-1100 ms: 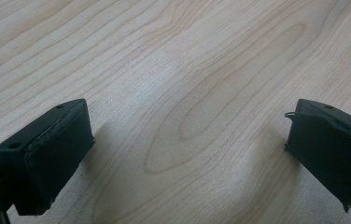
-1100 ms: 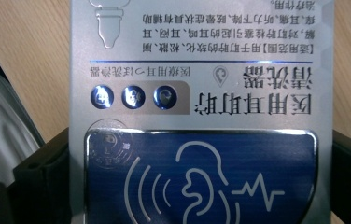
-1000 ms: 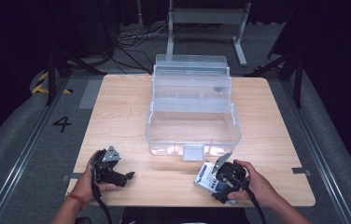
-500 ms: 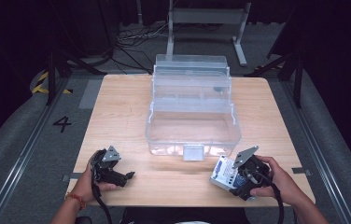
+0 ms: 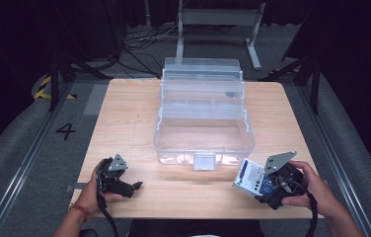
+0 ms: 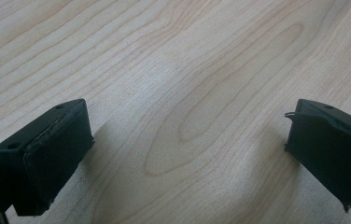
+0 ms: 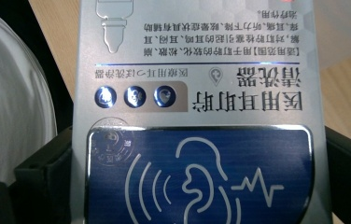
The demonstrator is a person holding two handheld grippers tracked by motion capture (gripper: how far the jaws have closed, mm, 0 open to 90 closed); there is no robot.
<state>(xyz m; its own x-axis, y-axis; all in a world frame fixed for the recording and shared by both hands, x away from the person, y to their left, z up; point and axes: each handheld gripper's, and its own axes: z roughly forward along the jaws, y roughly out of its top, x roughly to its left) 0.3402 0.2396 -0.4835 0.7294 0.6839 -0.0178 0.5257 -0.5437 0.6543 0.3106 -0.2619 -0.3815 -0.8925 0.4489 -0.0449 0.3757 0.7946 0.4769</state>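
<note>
The right gripper [image 5: 265,185], jaws clamped on a glossy silver-and-blue carton [image 5: 250,177], had drawn back from the latch of the clear plastic toolbox [image 5: 203,131] toward the wooden table's [image 5: 124,113] near right corner, so packing seemed unfinished. The left gripper [image 5: 124,186] rested near the front left edge, its padded black jaws apart.

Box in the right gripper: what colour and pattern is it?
Silver-grey box with a dark blue panel bearing a white ear-and-pulse-line graphic; clearest in the right gripper view.
</note>
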